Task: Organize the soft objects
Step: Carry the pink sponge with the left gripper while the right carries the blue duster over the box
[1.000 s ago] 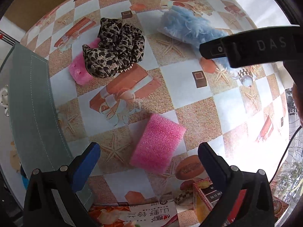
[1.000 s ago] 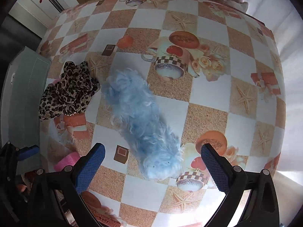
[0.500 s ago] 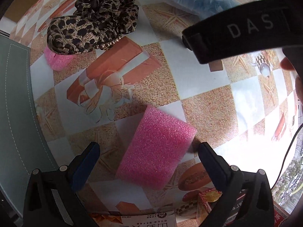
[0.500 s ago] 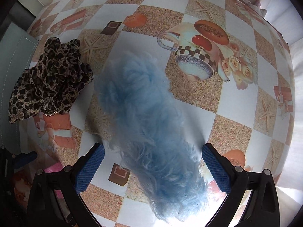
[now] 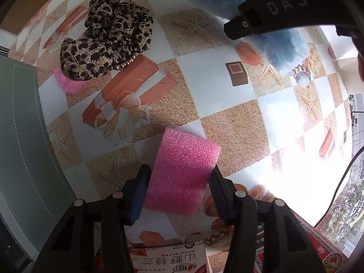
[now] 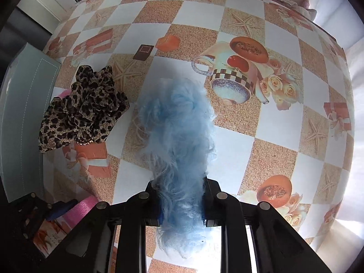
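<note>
My left gripper (image 5: 179, 182) is shut on a pink foam block (image 5: 182, 173) that lies on the checkered tablecloth. My right gripper (image 6: 182, 202) is shut on the near end of a fluffy light-blue piece (image 6: 177, 132), which stretches away from it across the cloth; it also shows in the left wrist view (image 5: 279, 45), partly behind the right gripper's arm. A leopard-print scrunchie (image 5: 107, 38) lies at the far left on a second pink foam piece (image 5: 68, 84); the scrunchie also shows in the right wrist view (image 6: 82, 109).
A grey-green mat (image 5: 20, 147) runs along the table's left side. Snack packets (image 5: 168, 259) lie at the near edge under my left gripper. The tablecloth (image 6: 250, 147) extends to the right and far side, with bright light at the right edge.
Both grippers have closed: the left onto the pink foam block, the right onto the blue fluffy piece. Both moved forward onto their objects.
</note>
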Demonstrator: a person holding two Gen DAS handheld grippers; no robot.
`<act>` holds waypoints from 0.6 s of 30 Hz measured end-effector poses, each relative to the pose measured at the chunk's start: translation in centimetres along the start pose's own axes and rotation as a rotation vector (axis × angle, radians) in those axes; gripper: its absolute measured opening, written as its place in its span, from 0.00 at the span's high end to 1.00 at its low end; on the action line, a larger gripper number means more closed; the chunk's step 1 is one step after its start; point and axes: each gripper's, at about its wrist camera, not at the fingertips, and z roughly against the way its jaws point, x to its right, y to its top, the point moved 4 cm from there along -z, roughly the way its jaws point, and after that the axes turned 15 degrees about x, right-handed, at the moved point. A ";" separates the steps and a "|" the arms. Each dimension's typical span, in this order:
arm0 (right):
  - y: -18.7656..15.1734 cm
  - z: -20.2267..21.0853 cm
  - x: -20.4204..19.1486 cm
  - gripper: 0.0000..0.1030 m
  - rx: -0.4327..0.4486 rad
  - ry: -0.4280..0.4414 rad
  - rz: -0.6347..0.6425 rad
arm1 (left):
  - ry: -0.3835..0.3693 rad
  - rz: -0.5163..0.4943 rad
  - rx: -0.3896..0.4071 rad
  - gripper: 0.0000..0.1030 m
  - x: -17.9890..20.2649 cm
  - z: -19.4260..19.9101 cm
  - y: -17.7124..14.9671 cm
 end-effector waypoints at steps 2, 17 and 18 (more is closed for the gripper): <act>-0.6 1.6 0.3 0.77 0.008 0.028 -0.034 | 0.000 0.011 0.027 0.46 -0.5 1.4 0.1; -8.6 14.5 -0.8 0.77 0.050 0.088 -0.243 | 0.000 -0.031 0.277 0.46 -0.9 14.7 -3.0; -8.8 15.1 -1.4 0.77 0.052 0.091 -0.248 | -0.001 -0.034 0.287 0.46 -0.9 15.7 -3.7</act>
